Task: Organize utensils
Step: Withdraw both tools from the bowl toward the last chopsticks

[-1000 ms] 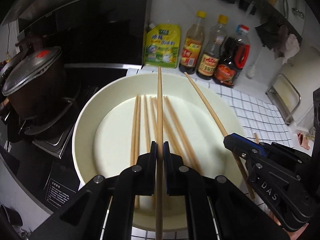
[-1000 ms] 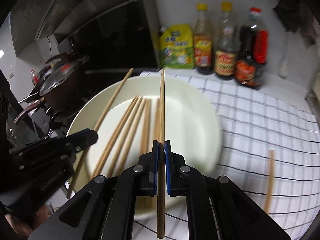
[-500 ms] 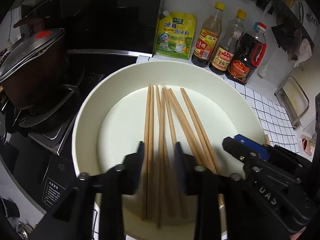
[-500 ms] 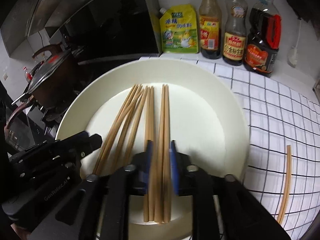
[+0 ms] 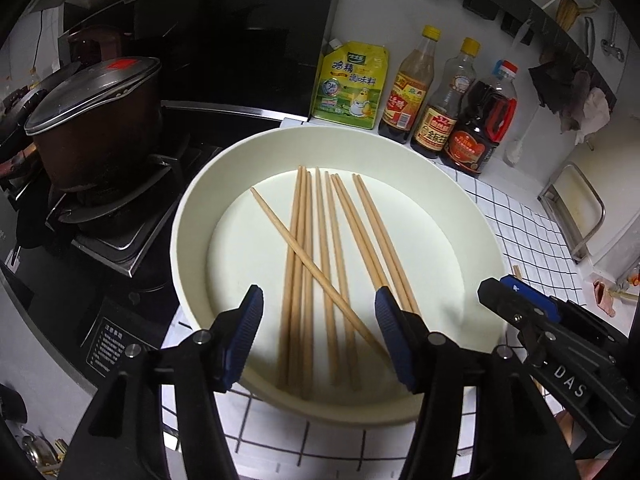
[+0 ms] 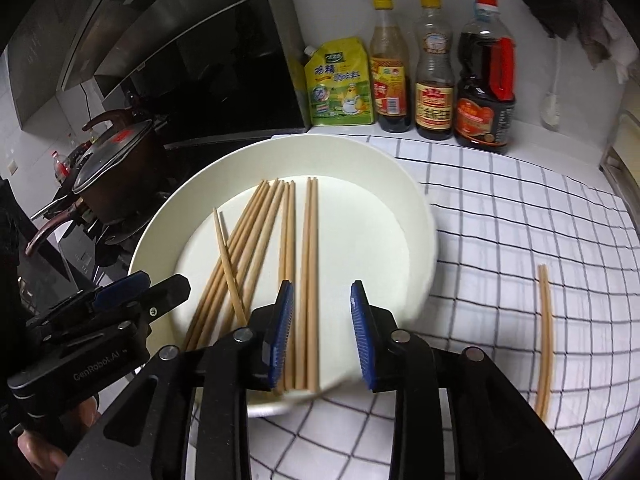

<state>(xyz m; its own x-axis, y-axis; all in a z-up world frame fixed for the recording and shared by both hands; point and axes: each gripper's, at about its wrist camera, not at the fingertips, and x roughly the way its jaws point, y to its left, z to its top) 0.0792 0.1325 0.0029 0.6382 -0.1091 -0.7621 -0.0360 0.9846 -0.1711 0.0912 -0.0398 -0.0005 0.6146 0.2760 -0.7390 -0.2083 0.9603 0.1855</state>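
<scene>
Left gripper fingers (image 5: pixel 246 332): spread wide, holding nothing, low over the near rim of the plate.
Right gripper fingers (image 6: pixel 282 332): also spread apart, holding nothing, above the near edge of the plate.
Left gripper (image 5: pixel 318 334): over the chopsticks, not touching them.
Right gripper (image 6: pixel 322 330): just beside the left one, to its right.
Chopsticks (image 5: pixel 320 264): lying flat in the plate, mostly side by side, one crossing the rest at a slant.
Loose chopstick (image 6: pixel 546 340): alone on the checked cloth (image 6: pixel 520 220), well apart from the plate.
Plate (image 5: pixel 460 208): white, round, on the cloth next to the stove.
Pot (image 5: pixel 96 128): lidded, on the stove, left of the plate.
Sauce bottles (image 6: pixel 434 68): standing behind the plate by the wall.
</scene>
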